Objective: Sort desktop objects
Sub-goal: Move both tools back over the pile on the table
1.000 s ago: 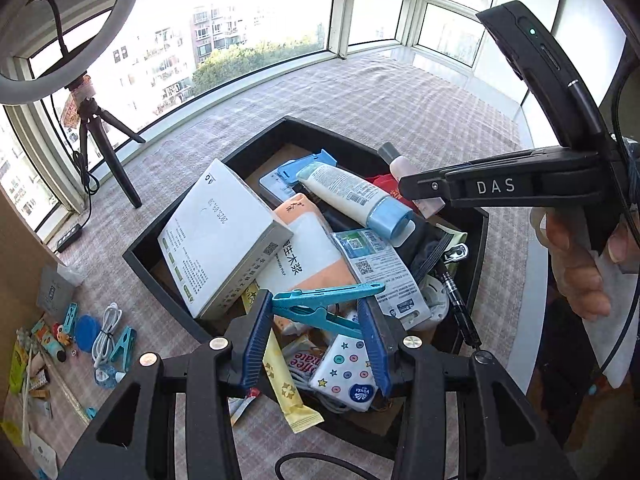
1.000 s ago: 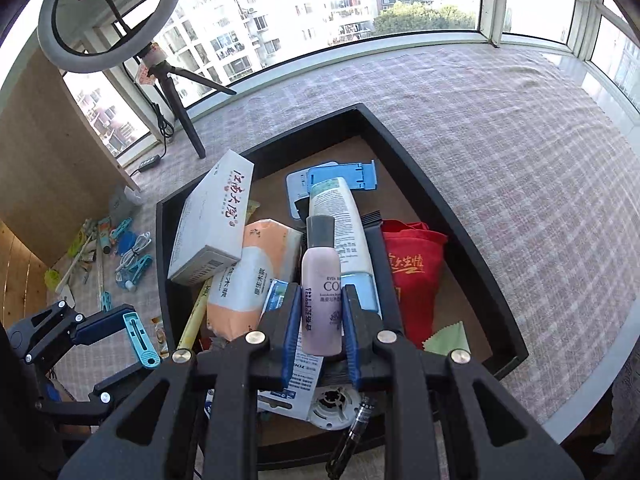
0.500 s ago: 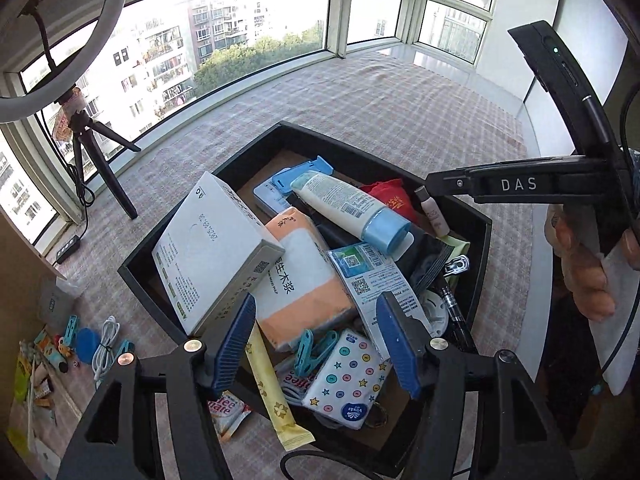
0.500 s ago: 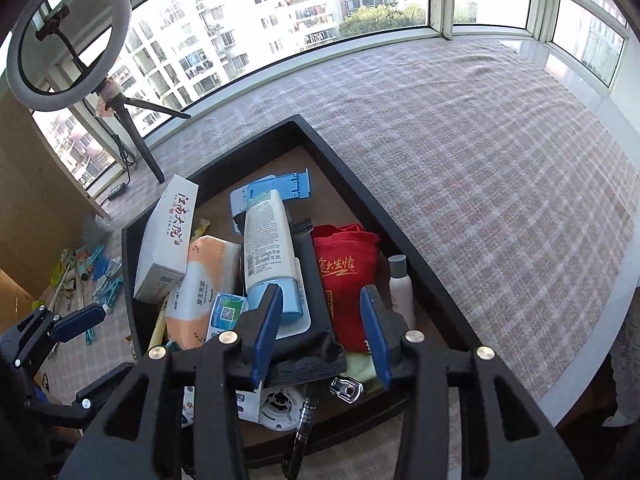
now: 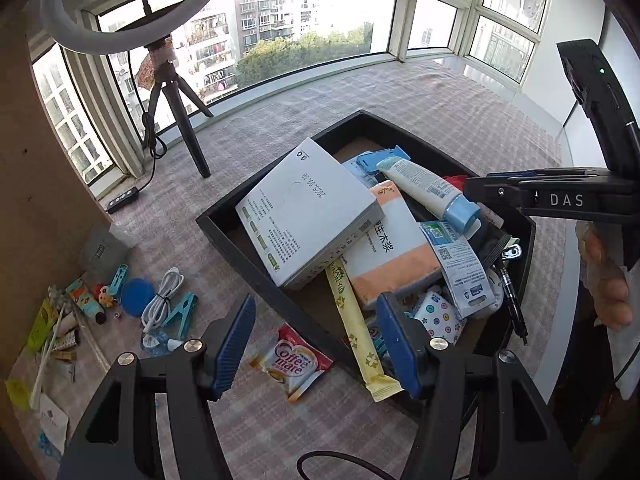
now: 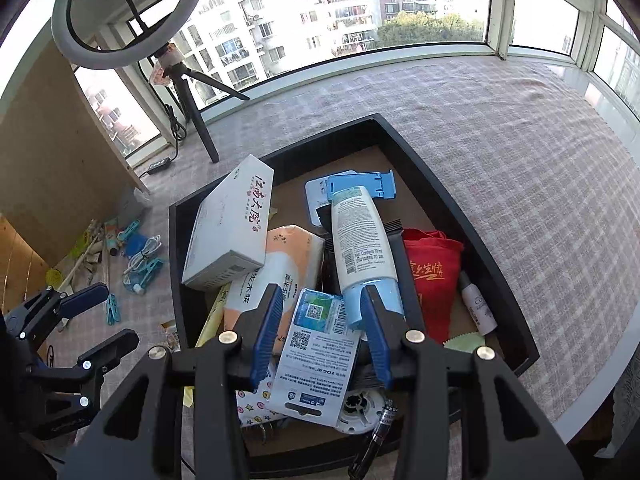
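A black tray (image 5: pixel 224 232) (image 6: pixel 472 216) on the checked cloth holds a white box (image 5: pixel 304 212) (image 6: pixel 232 224), an orange tissue pack (image 5: pixel 392 244) (image 6: pixel 280 268), a white tube with a blue cap (image 5: pixel 428 192) (image 6: pixel 364 240), a red pouch (image 6: pixel 432 276) and a small pink bottle (image 6: pixel 478 308). My left gripper (image 5: pixel 316 344) is open and empty above the tray's near left edge. My right gripper (image 6: pixel 318 332) is open and empty above the tray's near end; it also shows at the right of the left wrist view (image 5: pixel 532 196).
Loose items lie on the cloth left of the tray: a Coffee mate sachet (image 5: pixel 292 364), a teal clip (image 5: pixel 180 316) (image 6: pixel 148 268), a white cable (image 5: pixel 164 300), a blue disc (image 5: pixel 137 297). A ring light tripod (image 5: pixel 180 120) (image 6: pixel 192 100) stands behind. A wooden panel (image 5: pixel 36 160) rises at left.
Both grippers opened. The left one released the teal clip into the tray and moved left. The right one released the pink bottle, which now lies beside the red pouch.
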{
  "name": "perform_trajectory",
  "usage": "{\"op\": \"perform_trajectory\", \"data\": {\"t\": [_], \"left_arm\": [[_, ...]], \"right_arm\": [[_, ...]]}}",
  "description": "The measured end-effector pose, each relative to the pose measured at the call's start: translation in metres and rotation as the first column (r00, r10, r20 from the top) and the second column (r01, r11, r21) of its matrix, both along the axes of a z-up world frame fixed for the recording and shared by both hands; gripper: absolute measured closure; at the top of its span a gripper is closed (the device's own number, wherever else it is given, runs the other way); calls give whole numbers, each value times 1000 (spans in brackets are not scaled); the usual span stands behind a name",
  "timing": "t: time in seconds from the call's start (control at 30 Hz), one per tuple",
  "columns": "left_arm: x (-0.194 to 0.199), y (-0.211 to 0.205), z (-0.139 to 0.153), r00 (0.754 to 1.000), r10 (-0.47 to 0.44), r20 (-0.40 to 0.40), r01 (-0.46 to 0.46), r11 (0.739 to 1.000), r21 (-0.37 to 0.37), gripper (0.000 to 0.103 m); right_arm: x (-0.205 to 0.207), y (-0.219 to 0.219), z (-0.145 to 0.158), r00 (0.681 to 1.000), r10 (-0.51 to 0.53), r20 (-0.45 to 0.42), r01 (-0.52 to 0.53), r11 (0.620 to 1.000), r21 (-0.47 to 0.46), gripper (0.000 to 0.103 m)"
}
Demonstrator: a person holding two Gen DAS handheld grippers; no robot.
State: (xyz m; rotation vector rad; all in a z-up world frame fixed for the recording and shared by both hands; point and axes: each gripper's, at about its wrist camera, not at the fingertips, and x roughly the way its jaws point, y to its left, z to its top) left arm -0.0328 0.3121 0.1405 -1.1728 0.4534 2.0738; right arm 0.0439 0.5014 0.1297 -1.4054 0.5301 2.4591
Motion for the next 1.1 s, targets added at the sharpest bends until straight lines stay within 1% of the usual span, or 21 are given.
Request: {"op": "perform_trajectory", "data": {"t": [0.13, 0.23, 0.4, 0.47, 0.57, 0.67, 0.77, 0.9, 1.1], "left_arm": [[-14, -39, -4, 997, 81, -7, -82, 997, -14, 43], [-26, -71, -11, 989, 149, -3, -149, 988, -28, 43], [-47, -123, -27, 964, 266, 5, -265, 962, -59, 46], [-54, -142, -36, 952, 305, 12, -303, 950, -77, 46], [-61, -164, -49, 938, 346, 35, -341, 935, -96, 50], [-65, -177, -61, 929, 366, 47, -360, 926, -112, 50], [-67, -180, -70, 930, 364, 55, -356, 926, -123, 50], [-71, -178, -78, 934, 351, 62, -341, 931, -132, 50], [-79, -169, -90, 946, 317, 67, -303, 940, -158, 50]], "right_arm": [[-19, -33, -4, 997, 73, 1, -73, 997, -3, 63], [-37, -57, -9, 992, 129, 4, -129, 991, -17, 63], [-65, -99, -16, 976, 216, 7, -216, 976, -32, 63], [-77, -115, -20, 969, 246, 11, -246, 969, -33, 63], [-94, -137, -25, 961, 277, 21, -275, 959, -66, 63], [-114, -157, -32, 956, 290, 38, -286, 954, -85, 63], [-135, -172, -37, 953, 298, 57, -292, 951, -100, 63], [-163, -186, -47, 949, 304, 83, -293, 948, -123, 63], [-200, -187, -73, 946, 285, 152, -257, 950, -180, 63]]}}
